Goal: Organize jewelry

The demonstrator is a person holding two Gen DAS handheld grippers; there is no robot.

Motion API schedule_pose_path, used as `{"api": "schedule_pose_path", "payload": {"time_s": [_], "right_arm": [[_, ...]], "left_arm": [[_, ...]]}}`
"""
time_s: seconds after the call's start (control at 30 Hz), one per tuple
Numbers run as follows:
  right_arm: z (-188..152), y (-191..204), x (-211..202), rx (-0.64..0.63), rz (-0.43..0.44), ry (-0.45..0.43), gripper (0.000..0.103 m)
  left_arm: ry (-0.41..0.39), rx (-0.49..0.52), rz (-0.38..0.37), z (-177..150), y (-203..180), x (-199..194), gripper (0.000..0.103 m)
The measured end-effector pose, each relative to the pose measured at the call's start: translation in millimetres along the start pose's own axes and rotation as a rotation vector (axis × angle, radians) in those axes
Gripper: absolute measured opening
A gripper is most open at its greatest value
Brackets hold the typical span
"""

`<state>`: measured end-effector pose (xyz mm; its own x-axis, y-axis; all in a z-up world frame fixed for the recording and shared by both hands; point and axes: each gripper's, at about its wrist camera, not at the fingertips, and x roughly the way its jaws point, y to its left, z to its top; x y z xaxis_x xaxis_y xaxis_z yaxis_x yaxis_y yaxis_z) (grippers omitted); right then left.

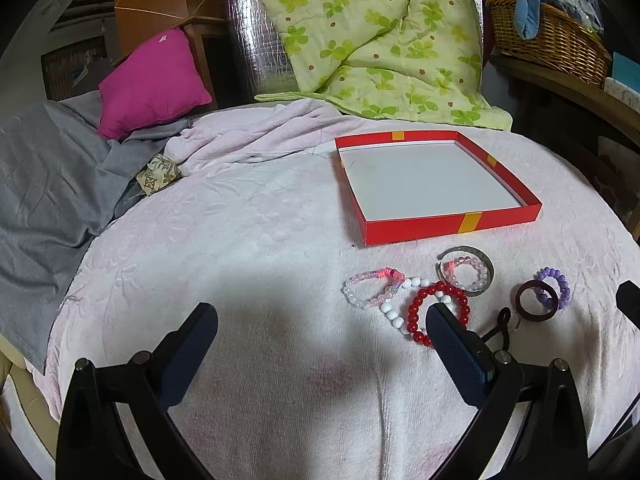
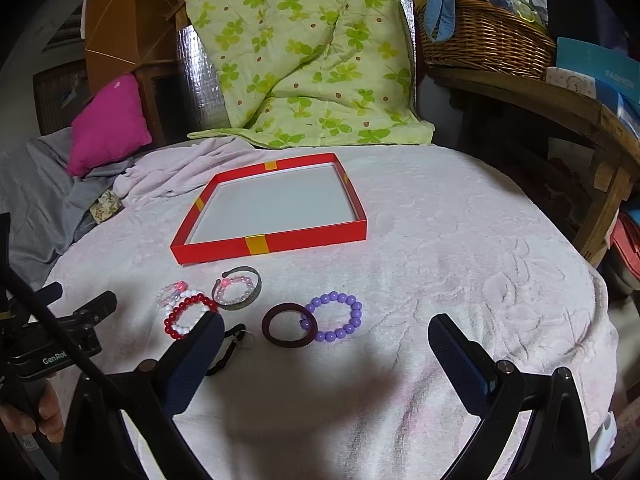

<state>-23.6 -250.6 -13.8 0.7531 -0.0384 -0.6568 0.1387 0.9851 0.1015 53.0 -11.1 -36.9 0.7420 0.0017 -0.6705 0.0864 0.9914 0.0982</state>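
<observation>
Between the near edge of the bed and the jewelry, both grippers hover with fingers spread wide and nothing held. From the left wrist view the left gripper [image 1: 322, 322] stands over bare pink blanket [image 1: 240, 240], its right fingertip covering part of the red bead bracelet [image 1: 438, 314]. From the right wrist view the right gripper [image 2: 326, 332] is also apart, its left fingertip hiding the near side of that same red bracelet [image 2: 188, 316] and part of a black hair tie [image 2: 230, 350].

Beyond the fingers the pieces lie in a loose row near the front wall of the red box [image 1: 452, 228], whose white floor holds nothing. From left to right: a pale pink and white bead bracelet [image 1: 368, 288], a white bead strand [image 1: 394, 312] overlapped by the red one, a metal cuff bangle [image 1: 482, 272] with a small pink bead bracelet [image 1: 468, 272] lying inside it, a dark maroon ring bangle [image 1: 536, 300] and a purple bead bracelet [image 1: 556, 286] touching it.

Only the right wrist view shows the purple bracelet [image 2: 338, 316] and maroon bangle [image 2: 290, 324] whole, plus the left gripper's body and a hand [image 2: 36, 412] at the left edge. Where the pale beads overlap is hard to untangle
</observation>
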Motion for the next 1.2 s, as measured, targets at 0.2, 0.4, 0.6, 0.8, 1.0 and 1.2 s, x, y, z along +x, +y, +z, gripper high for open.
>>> {"api": "schedule_pose_path", "payload": {"time_s": [0.2,0.4,0.6,0.8,1.0,1.2], "right_arm": [[-1.4,-4.0,3.1,0.006,0.009,0.018,0.103],[-7.9,-21.8,19.0,0.052,0.041,0.102,0.099],[-13.3,-34.8,38.1,0.114,0.114,0.183,0.075],[-10.0,-18.0,61.1,0.105,0.188,0.233,0.049],[-6.4,-8.0,80.2,0.103,0.174,0.257,0.036],[-4.0,-0.1,100.1,0.086,0.149,0.277,0.025]], "left_arm": [[0.04,0.018,-0.021,-3.3,-1.1,6.7,0.103],[0.111,0.035,-0.068,-9.4,-1.9,18.5,0.103],[0.128,0.045,-0.121,-11.8,-4.5,19.6,0.103],[0.13,0.069,-0.133,-13.2,-11.0,18.8,0.103],[0.147,0.06,-0.165,-13.7,-5.8,22.2,0.093],[0.182,0.053,-0.23,-14.5,-3.6,29.4,0.074]]}}
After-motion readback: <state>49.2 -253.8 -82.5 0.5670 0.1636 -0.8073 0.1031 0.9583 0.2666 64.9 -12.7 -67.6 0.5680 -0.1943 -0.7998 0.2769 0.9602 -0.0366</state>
